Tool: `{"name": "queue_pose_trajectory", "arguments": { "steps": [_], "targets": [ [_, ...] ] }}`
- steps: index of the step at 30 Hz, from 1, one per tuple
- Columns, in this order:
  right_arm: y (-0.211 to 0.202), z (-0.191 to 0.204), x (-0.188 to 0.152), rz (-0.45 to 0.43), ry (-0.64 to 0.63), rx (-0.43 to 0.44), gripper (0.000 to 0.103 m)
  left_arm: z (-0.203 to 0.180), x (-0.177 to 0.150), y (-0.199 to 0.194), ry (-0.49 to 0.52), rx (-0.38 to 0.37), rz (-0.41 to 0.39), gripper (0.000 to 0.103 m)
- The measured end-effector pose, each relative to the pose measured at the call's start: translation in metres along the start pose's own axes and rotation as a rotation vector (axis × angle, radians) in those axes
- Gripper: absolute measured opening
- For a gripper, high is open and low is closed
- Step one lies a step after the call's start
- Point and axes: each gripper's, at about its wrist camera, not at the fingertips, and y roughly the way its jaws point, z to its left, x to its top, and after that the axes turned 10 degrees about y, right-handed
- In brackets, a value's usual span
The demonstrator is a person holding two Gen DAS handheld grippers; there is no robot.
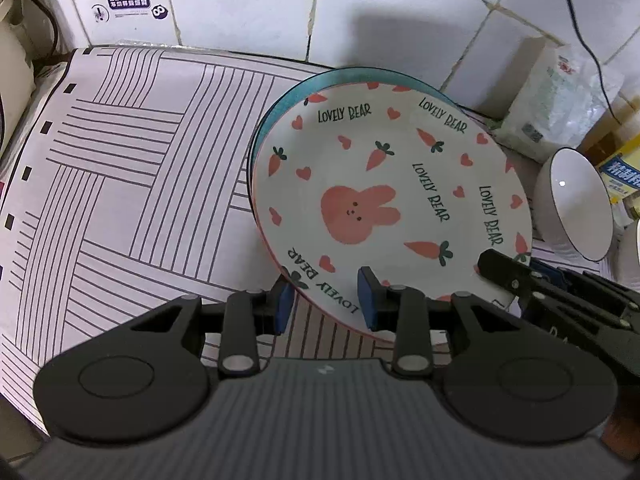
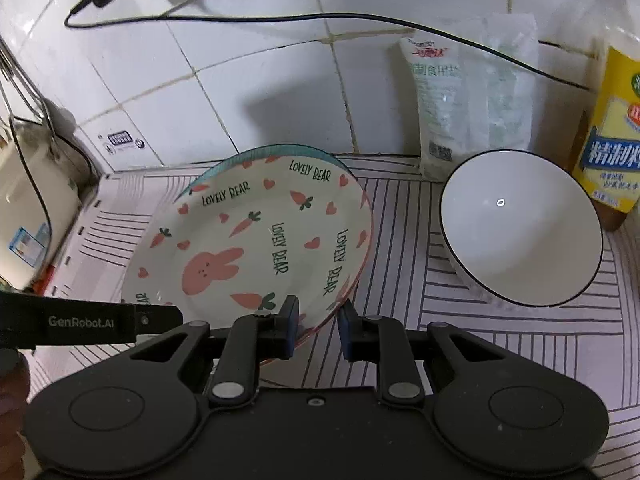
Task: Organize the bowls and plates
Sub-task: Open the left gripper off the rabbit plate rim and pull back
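A white plate with a pink rabbit, carrots and "LOVELY BEAR" lettering [image 1: 384,200] is tilted, resting over a teal-rimmed plate [image 1: 320,80] underneath. My left gripper [image 1: 326,300] straddles the rabbit plate's near rim, its blue pads open on either side. My right gripper [image 2: 318,326] straddles the same plate [image 2: 256,248] at its near right rim, jaws open with a gap to the rim. A white bowl with a dark rim [image 2: 520,228] stands to the right, also in the left wrist view [image 1: 576,204].
A striped mat [image 1: 120,184] covers the counter. A white bag [image 2: 472,96] and a yellow carton [image 2: 612,136] stand against the tiled wall. A black cable [image 2: 320,20] runs from a wall socket. A white appliance [image 2: 28,200] sits at left.
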Motion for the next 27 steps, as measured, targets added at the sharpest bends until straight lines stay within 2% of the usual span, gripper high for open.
{"name": "queue_pose_trajectory", "arguments": {
  "steps": [13, 19, 27],
  "targets": [
    [0.010, 0.006, 0.009, 0.050, -0.006, -0.051, 0.028, 0.004, 0.006, 0.008, -0.040, 0.009, 0.035, 0.033],
    [0.012, 0.012, 0.009, 0.039, -0.088, -0.078, 0.033, 0.003, 0.009, 0.011, -0.034, 0.022, 0.049, 0.033],
    [0.010, 0.009, 0.003, -0.005, -0.102, -0.077, 0.034, -0.006, 0.006, 0.007, -0.021, 0.061, 0.034, 0.033]
  ]
}}
